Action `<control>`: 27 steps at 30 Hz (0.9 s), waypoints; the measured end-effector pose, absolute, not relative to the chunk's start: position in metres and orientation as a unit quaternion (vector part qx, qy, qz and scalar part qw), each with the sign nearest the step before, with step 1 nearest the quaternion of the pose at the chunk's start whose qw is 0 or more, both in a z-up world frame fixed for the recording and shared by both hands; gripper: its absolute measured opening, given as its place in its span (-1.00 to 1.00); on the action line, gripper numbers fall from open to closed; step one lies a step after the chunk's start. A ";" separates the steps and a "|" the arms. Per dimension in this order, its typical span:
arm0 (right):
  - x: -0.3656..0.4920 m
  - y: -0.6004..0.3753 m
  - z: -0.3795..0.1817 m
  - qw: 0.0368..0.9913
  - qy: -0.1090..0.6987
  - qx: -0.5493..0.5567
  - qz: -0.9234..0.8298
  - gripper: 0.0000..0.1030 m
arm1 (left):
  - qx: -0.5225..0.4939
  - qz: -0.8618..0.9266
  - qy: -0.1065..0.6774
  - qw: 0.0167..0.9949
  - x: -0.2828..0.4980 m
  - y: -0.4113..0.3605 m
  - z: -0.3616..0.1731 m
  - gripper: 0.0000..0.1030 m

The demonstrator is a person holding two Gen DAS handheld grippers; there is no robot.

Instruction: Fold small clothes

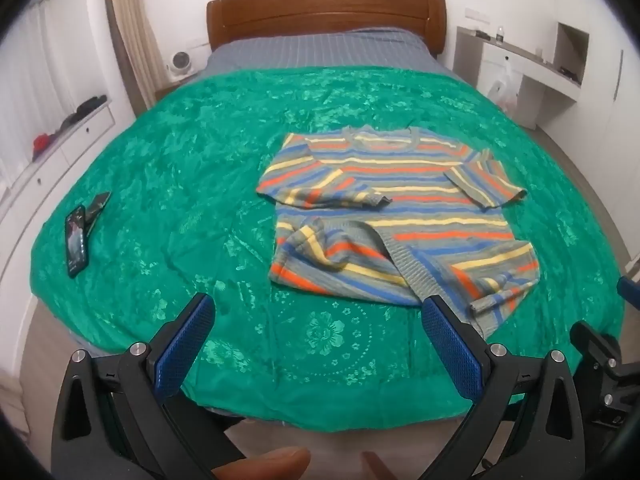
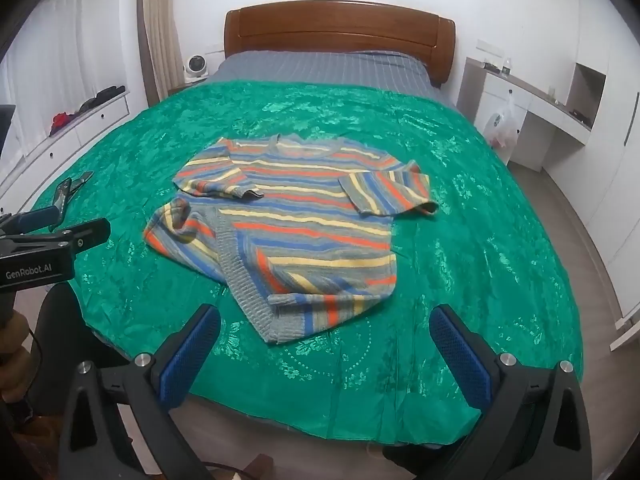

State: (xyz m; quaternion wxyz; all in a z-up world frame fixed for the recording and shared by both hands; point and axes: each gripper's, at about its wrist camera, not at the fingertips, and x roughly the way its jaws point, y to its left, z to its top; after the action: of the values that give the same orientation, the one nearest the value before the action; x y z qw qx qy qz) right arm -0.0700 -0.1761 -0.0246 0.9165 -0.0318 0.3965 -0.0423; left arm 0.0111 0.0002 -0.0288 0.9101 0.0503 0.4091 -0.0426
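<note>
A small striped sweater (image 1: 396, 208) in grey, blue, orange and yellow lies on the green bedspread (image 1: 180, 184), neck toward the headboard. Both sleeves are folded inward and the lower left hem is turned up and rumpled. It also shows in the right wrist view (image 2: 304, 224). My left gripper (image 1: 320, 324) is open and empty, held over the near edge of the bed, just short of the sweater's hem. My right gripper (image 2: 326, 334) is open and empty, also at the near edge below the hem. The left gripper's body (image 2: 48, 252) shows at the left of the right wrist view.
A phone (image 1: 76, 240) and a dark flat object (image 1: 98, 204) lie on the bedspread at the left. A wooden headboard (image 1: 324, 8) stands at the back. White drawers (image 1: 52, 148) run along the left, a white desk (image 1: 532, 68) on the right.
</note>
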 end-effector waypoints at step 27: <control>-0.042 -0.241 -0.076 0.887 0.450 0.098 -0.031 1.00 | 0.006 -0.141 0.487 0.862 0.115 0.053 -0.094 0.98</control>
State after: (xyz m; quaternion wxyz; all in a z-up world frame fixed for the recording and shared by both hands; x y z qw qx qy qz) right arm -0.0423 -0.2408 -0.0761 0.8870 0.0979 0.4501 -0.0311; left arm 0.1150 0.0533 -0.0942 0.8618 0.0061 0.4872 -0.1413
